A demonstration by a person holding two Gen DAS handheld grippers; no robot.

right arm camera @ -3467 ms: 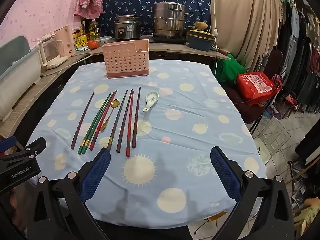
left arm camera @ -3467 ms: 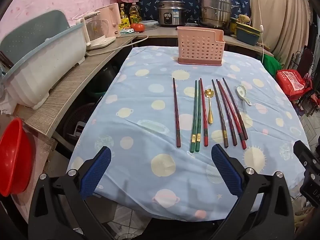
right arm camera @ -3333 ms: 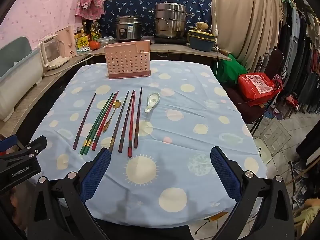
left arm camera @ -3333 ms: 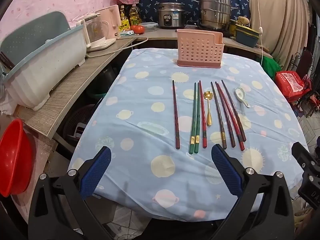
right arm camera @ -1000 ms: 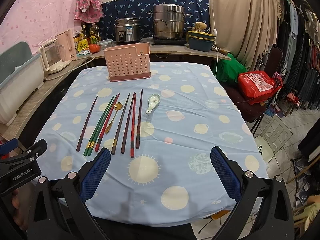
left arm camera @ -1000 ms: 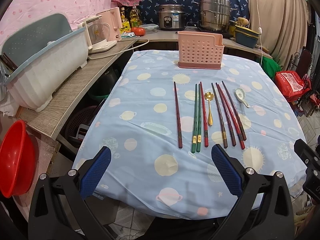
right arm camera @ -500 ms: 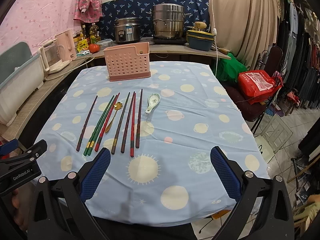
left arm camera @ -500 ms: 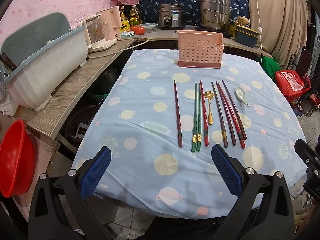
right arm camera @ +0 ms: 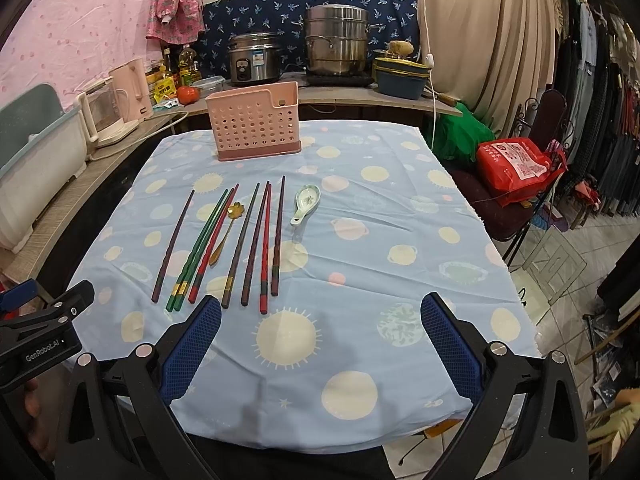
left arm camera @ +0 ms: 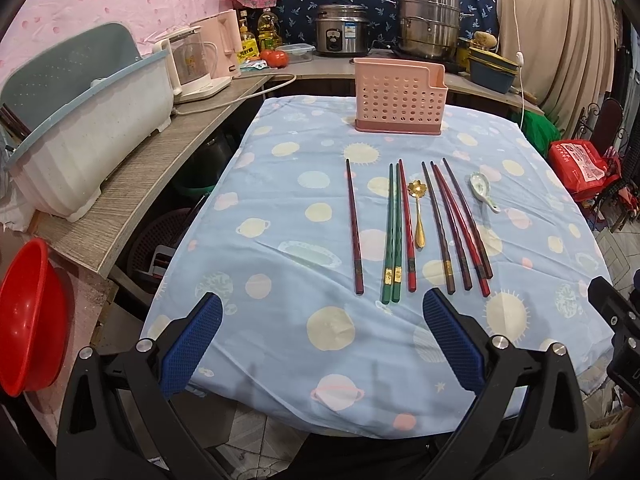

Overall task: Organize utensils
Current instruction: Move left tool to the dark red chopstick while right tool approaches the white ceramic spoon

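Several chopsticks in dark red, green and brown lie side by side on the blue dotted tablecloth. A gold spoon lies among them and a white ceramic spoon lies to their right. A pink perforated utensil holder stands upright at the far end. My left gripper is open and empty above the near edge. In the right wrist view my right gripper is open and empty, with the chopsticks, ceramic spoon and holder ahead on the left.
A wooden counter runs along the left with a white dish tub and a kettle. A red basin sits low left. Pots stand behind the table. A chair with a red bag is on the right.
Both views have shifted only slightly. The utensils and the holder have not moved, and both grippers stay open.
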